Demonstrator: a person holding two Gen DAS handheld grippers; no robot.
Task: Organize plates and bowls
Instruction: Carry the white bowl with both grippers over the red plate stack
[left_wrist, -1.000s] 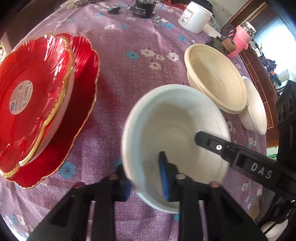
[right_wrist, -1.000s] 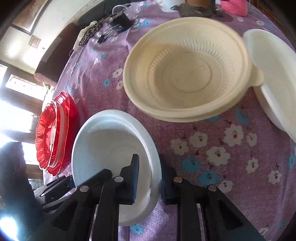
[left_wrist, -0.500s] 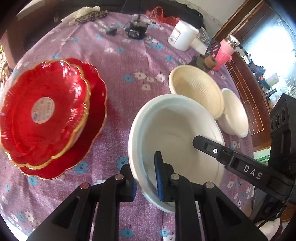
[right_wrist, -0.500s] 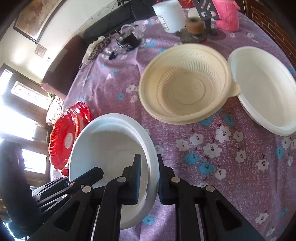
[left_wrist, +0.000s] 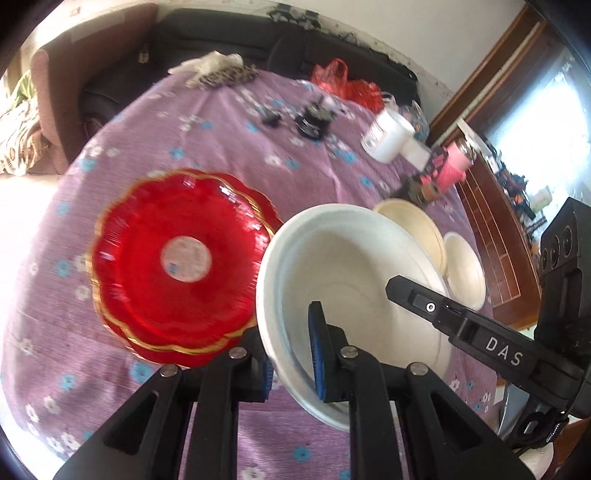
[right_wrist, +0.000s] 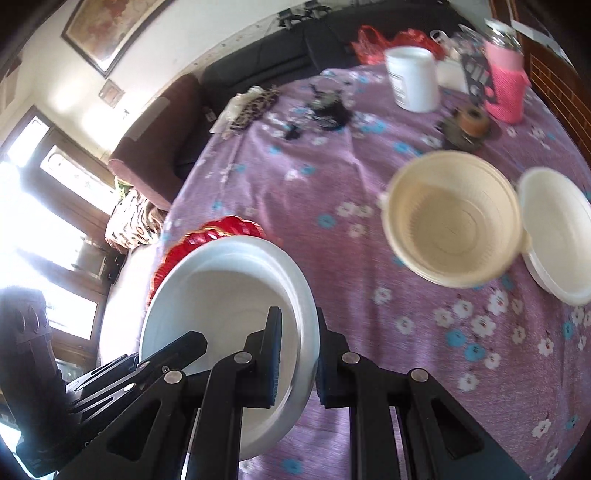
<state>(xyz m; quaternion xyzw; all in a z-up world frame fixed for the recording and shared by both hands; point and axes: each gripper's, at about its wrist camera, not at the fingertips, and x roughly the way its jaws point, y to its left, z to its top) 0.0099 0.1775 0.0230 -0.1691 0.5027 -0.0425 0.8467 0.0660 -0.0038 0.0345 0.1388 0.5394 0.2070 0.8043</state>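
Note:
A white bowl (left_wrist: 354, 273) is held in the air above the purple flowered tablecloth. My left gripper (left_wrist: 291, 350) is shut on its near left rim. My right gripper (right_wrist: 297, 350) is shut on the opposite rim of the same bowl (right_wrist: 229, 295). A stack of red gold-edged plates (left_wrist: 177, 266) lies on the cloth to the left; it also peeks out behind the bowl in the right wrist view (right_wrist: 207, 236). A cream ribbed bowl (right_wrist: 450, 218) and a white bowl (right_wrist: 557, 232) sit side by side on the right.
At the far side of the table (right_wrist: 332, 258) stand a white jar (right_wrist: 413, 81), a pink knitted holder (right_wrist: 506, 88), a tape roll (right_wrist: 472, 122), black clutter (right_wrist: 328, 107) and a patterned cloth (right_wrist: 251, 107). A dark sofa (left_wrist: 221, 48) runs behind the table.
Both grippers have lifted the white bowl higher off the cloth and pulled back, so the table looks smaller and farther. Both grips on the rim stay the same.

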